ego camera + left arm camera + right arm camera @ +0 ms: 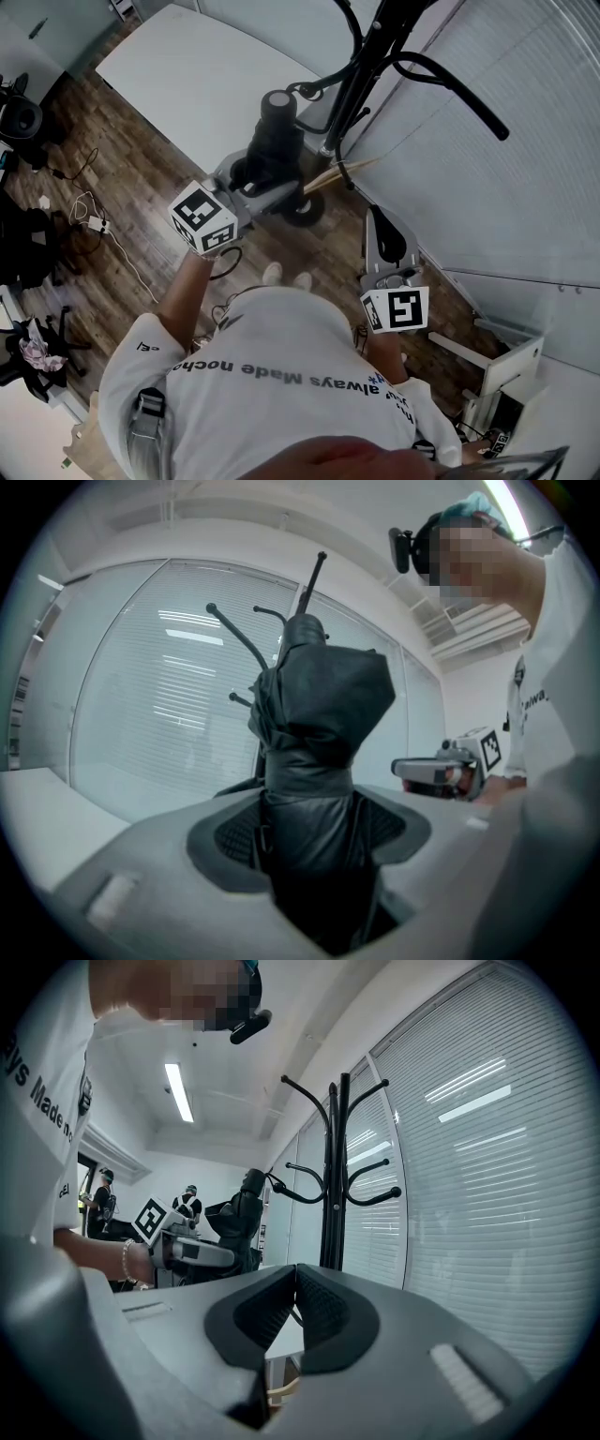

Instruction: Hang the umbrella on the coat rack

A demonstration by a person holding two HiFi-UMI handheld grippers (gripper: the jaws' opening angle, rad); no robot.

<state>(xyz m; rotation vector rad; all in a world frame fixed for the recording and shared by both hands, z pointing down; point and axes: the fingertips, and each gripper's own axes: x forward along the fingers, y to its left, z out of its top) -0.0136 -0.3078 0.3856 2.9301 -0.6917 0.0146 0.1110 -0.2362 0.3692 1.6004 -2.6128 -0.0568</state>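
A black folded umbrella (274,131) stands upright between the jaws of my left gripper (255,184), which is shut on its wrapped canopy. In the left gripper view the umbrella (314,742) fills the gap between the pads and hides part of the coat rack (246,644) behind it. The black coat rack (375,47) rises just right of the umbrella, its curved hooks spreading out. My right gripper (377,220) hangs level to the right of the pole, shut with nothing in it. In the right gripper view its pads (314,1307) meet, and the rack (336,1176) and the umbrella (242,1218) show beyond.
A white table (197,75) stands behind the umbrella. Window blinds (525,187) line the right side. Tan wooden sticks (336,174) lie near the rack's base. Cables (94,223) trail on the wood floor at left. A white stand (502,370) sits at the lower right.
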